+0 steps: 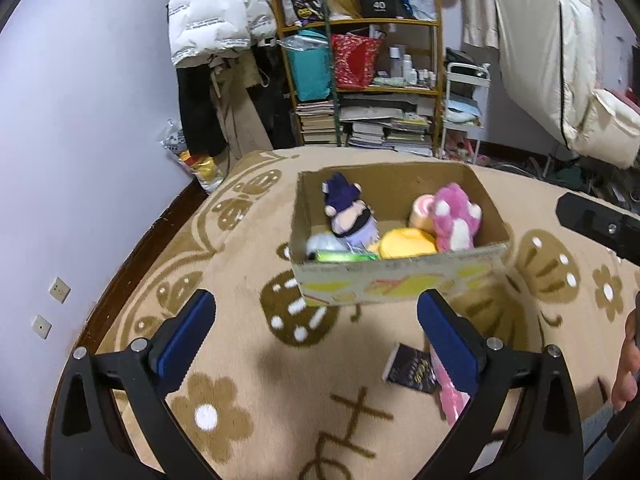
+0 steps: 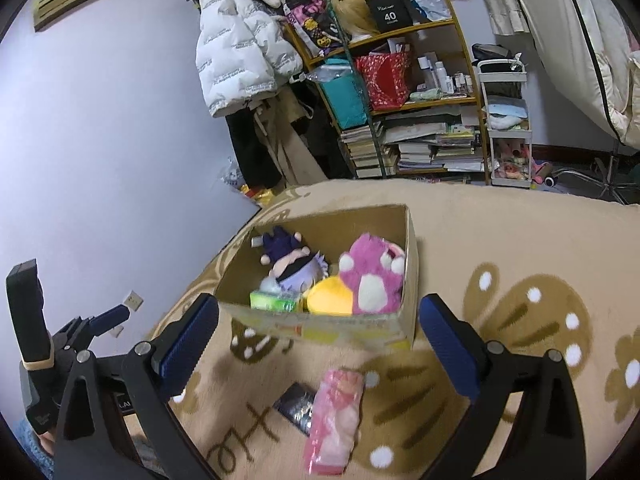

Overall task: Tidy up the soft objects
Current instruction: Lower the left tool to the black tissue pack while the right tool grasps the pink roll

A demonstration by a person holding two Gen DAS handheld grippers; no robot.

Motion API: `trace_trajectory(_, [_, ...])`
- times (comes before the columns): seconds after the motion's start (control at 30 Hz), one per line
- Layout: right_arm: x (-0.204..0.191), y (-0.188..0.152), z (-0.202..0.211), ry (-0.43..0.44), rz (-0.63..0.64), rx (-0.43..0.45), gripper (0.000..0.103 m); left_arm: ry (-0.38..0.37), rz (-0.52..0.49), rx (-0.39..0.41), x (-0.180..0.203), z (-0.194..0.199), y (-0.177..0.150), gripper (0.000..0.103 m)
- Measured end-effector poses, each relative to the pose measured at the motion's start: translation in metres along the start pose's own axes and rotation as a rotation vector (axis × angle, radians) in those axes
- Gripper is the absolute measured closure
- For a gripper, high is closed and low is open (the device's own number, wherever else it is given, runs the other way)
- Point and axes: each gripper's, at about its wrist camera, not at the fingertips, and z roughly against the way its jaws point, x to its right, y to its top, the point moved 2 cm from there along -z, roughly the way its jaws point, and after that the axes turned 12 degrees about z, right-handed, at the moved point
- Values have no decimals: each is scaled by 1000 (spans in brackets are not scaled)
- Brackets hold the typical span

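A cardboard box (image 1: 400,284) (image 2: 320,330) stands on the beige blanket. It holds a purple-haired doll (image 1: 348,210) (image 2: 290,260), a pink plush (image 1: 456,216) (image 2: 374,276), a yellow plush (image 1: 406,242) (image 2: 330,298) and a green pack (image 2: 274,300). A pink packet (image 2: 334,416) (image 1: 450,394) and a small dark packet (image 1: 412,368) (image 2: 296,402) lie in front of the box. My left gripper (image 1: 316,328) is open and empty, just short of the box. My right gripper (image 2: 320,332) is open and empty above the pink packet.
A cluttered shelf (image 1: 360,80) (image 2: 400,100) with books and bags stands behind the bed, beside a hanging white jacket (image 2: 240,48) and a small white cart (image 2: 508,120). The lilac wall (image 1: 80,120) is at the left. The blanket (image 2: 520,240) stretches right.
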Motion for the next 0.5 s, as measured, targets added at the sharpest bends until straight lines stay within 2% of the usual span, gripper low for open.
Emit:
trace_trajectory(0.13, [-6,-12,0,13,8,-28,0,-21,-2,-33,4,0,-11,3])
trace_trajectory(0.27, [-8,-24,-5,24,-3,-64,0,-24,-49,-51,12,-3,-23,3])
trace_trajectory(0.5, [-9,-43,-26,23,-3,-136,0,-53,-71,-112,18,-26,-37,3])
